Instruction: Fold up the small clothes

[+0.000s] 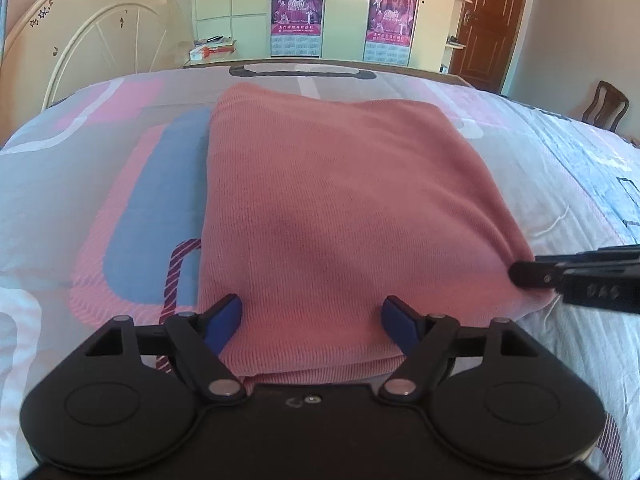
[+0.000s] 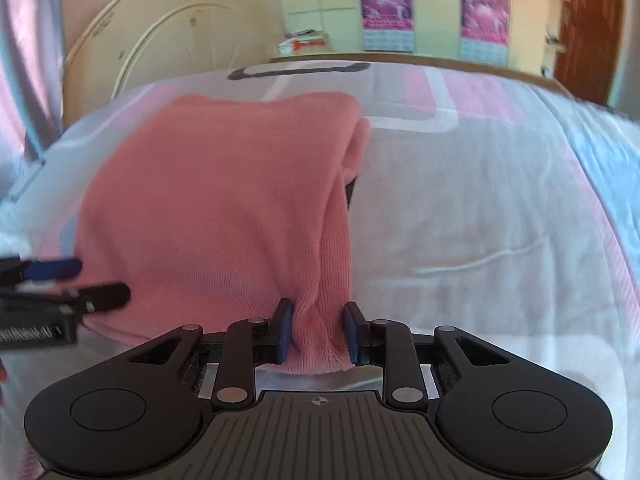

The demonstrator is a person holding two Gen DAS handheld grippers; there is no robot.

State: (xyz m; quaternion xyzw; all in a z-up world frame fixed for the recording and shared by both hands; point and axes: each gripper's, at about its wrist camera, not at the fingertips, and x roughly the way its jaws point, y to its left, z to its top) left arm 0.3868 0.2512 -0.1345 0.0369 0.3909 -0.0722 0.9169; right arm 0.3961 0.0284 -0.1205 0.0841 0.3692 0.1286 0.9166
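Note:
A pink knitted garment (image 1: 340, 200) lies folded flat on the patterned bedsheet (image 1: 80, 208). My left gripper (image 1: 312, 312) hovers at its near edge, jaws open wide, with the fabric lying flat between and under the blue pads (image 1: 228, 316) and no pinch. My right gripper (image 2: 318, 332) is shut on a bunched near right corner of the garment (image 2: 208, 208), which is lifted slightly into a ridge. The right gripper's finger (image 1: 532, 276) shows at the cloth's right corner in the left wrist view. In the right wrist view the left gripper (image 2: 92, 280) enters from the left.
The bedsheet (image 2: 480, 220) stretches bare to the right of the garment. A cream headboard (image 1: 92, 48) stands at the left, a wardrobe with posters (image 1: 298, 8) behind, a brown door (image 1: 492, 20) and a wooden chair (image 1: 606, 106) at the right.

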